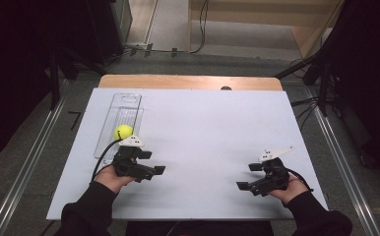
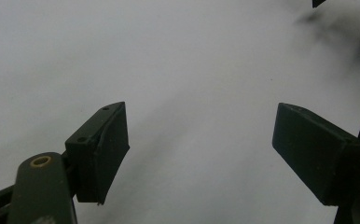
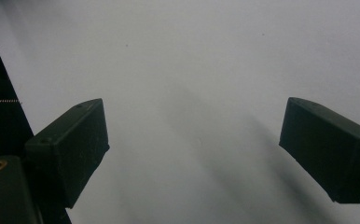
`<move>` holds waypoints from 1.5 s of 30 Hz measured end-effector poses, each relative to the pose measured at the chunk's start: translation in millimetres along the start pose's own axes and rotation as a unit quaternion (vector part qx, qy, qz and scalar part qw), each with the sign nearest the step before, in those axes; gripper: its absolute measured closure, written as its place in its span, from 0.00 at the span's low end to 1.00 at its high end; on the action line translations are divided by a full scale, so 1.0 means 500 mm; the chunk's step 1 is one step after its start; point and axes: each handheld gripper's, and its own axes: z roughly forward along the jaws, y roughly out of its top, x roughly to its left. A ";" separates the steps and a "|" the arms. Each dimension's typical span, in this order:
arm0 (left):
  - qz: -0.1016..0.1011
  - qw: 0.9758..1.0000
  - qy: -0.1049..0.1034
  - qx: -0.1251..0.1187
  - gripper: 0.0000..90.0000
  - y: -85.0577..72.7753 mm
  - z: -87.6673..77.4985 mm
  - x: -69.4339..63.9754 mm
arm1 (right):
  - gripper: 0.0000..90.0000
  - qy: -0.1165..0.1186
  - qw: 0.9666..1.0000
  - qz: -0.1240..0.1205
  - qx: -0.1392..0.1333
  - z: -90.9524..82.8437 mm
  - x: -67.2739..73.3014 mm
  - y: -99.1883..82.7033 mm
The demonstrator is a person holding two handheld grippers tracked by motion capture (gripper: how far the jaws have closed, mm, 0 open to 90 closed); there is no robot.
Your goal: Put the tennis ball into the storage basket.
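jaws on the left gripper are spread wide with nothing between them, hovering over the white surface at the near left. just behind it – a yellow-green ball sits in a clear plastic tray that runs toward the far left edge. over on the right, the right gripper is spread wide too, empty, pointing inward – both held by hands in dark sleeves.
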 end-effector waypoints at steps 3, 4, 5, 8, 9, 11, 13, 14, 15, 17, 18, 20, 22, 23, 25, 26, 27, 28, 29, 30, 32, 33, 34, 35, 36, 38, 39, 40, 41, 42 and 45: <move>0.003 1.000 -0.005 0.001 0.21 -0.007 -0.003 0.002 | 0.07 0.000 1.000 0.000 0.001 0.000 0.000 0.000; 0.004 1.000 -0.008 0.001 0.21 -0.009 -0.004 0.002 | 0.07 0.000 1.000 0.000 0.001 0.000 0.000 0.000; 0.007 1.000 -0.008 0.003 0.21 -0.011 -0.004 0.001 | 0.07 0.000 1.000 0.001 0.001 0.000 0.000 0.000; 0.012 1.000 -0.011 0.005 0.21 -0.016 -0.006 0.000 | 0.07 -0.001 1.000 0.001 0.002 0.001 0.000 0.000; 0.013 1.000 -0.011 0.006 0.21 -0.017 -0.007 -0.001 | 0.07 -0.001 1.000 0.000 0.002 0.001 0.000 0.000; 0.014 1.000 -0.011 0.004 0.21 -0.020 -0.009 0.000 | 0.07 -0.001 1.000 0.001 0.002 0.001 0.000 0.000; 0.014 1.000 -0.012 0.002 0.21 -0.022 -0.010 0.001 | 0.07 -0.002 1.000 0.001 0.002 0.001 0.000 0.000; 0.014 1.000 -0.012 0.002 0.21 -0.023 -0.011 0.000 | 0.07 -0.001 1.000 0.001 0.002 0.001 0.000 0.000; 0.015 1.000 -0.010 0.003 0.21 -0.024 -0.012 0.000 | 0.07 -0.001 1.000 0.001 0.001 0.001 0.000 0.000; 0.015 1.000 -0.010 0.003 0.21 -0.026 -0.014 0.000 | 0.07 -0.001 1.000 0.001 0.001 0.000 0.000 0.000; 0.014 1.000 -0.009 0.003 0.21 -0.027 -0.014 -0.001 | 0.07 -0.001 1.000 0.002 0.001 0.000 0.000 0.000; 0.017 1.000 -0.010 0.002 0.21 -0.030 -0.016 -0.001 | 0.07 -0.002 1.000 0.002 0.001 0.000 0.000 0.000; 0.018 1.000 -0.008 0.000 0.21 -0.032 -0.017 -0.002 | 0.07 -0.002 1.000 0.001 0.001 0.000 -0.001 0.000; 0.019 1.000 -0.007 0.001 0.21 -0.034 -0.018 -0.002 | 0.07 -0.002 1.000 0.002 0.001 0.000 0.000 0.000; 0.020 1.000 -0.005 0.000 0.21 -0.036 -0.019 -0.003 | 0.07 -0.002 1.000 0.002 0.001 0.000 0.000 0.000; 0.022 1.000 -0.006 0.000 0.21 -0.037 -0.020 -0.002 | 0.07 -0.002 1.000 0.002 0.001 0.000 0.000 0.000; 0.022 1.000 -0.005 0.000 0.21 -0.038 -0.021 -0.002 | 0.07 -0.002 1.000 0.002 0.002 0.000 0.000 0.000; 0.020 1.000 -0.005 -0.001 0.21 -0.039 -0.022 -0.003 | 0.07 -0.003 1.000 0.002 0.002 0.000 -0.001 -0.001; 0.021 1.000 -0.005 0.000 0.21 -0.041 -0.023 -0.003 | 0.07 -0.003 1.000 0.002 0.002 0.000 -0.001 -0.001; 0.021 1.000 -0.005 0.000 0.21 -0.042 -0.024 -0.002 | 0.07 -0.003 1.000 0.002 0.002 0.000 -0.001 -0.001; 0.021 1.000 -0.002 -0.001 0.21 -0.044 -0.025 -0.002 | 0.07 -0.003 1.000 0.002 0.002 0.000 -0.001 -0.001; 0.022 1.000 -0.003 -0.001 0.21 -0.045 -0.026 -0.002 | 0.07 -0.003 1.000 0.001 0.001 0.001 -0.001 -0.001; 0.022 1.000 -0.003 -0.001 0.21 -0.046 -0.027 -0.002 | 0.07 -0.003 1.000 0.001 0.001 0.001 -0.001 -0.001; 0.022 1.000 -0.003 -0.001 0.21 -0.047 -0.027 -0.002 | 0.07 -0.003 1.000 0.001 0.001 0.001 -0.001 -0.001; 0.022 1.000 -0.004 -0.001 0.21 -0.048 -0.028 -0.002 | 0.07 -0.003 1.000 0.001 0.001 0.001 -0.001 -0.001; 0.022 1.000 -0.002 0.000 0.21 -0.049 -0.028 -0.001 | 0.07 -0.003 1.000 0.001 0.001 0.001 -0.002 -0.001; 0.022 1.000 -0.002 0.000 0.21 -0.050 -0.028 -0.001 | 0.07 -0.003 1.000 0.002 0.001 0.001 -0.002 -0.001; 0.022 1.000 -0.003 0.000 0.21 -0.050 -0.028 0.000 | 0.07 -0.003 1.000 0.002 0.001 0.001 -0.002 -0.001; 0.022 1.000 -0.002 0.000 0.21 -0.050 -0.029 0.000 | 0.07 -0.003 1.000 0.002 0.001 0.001 -0.002 -0.001; 0.023 1.000 -0.003 0.000 0.21 -0.050 -0.029 0.000 | 0.07 -0.003 1.000 0.001 0.002 0.001 -0.002 -0.001; 0.023 1.000 -0.003 0.000 0.21 -0.050 -0.028 -0.001 | 0.07 -0.003 1.000 0.002 0.002 0.001 -0.002 -0.001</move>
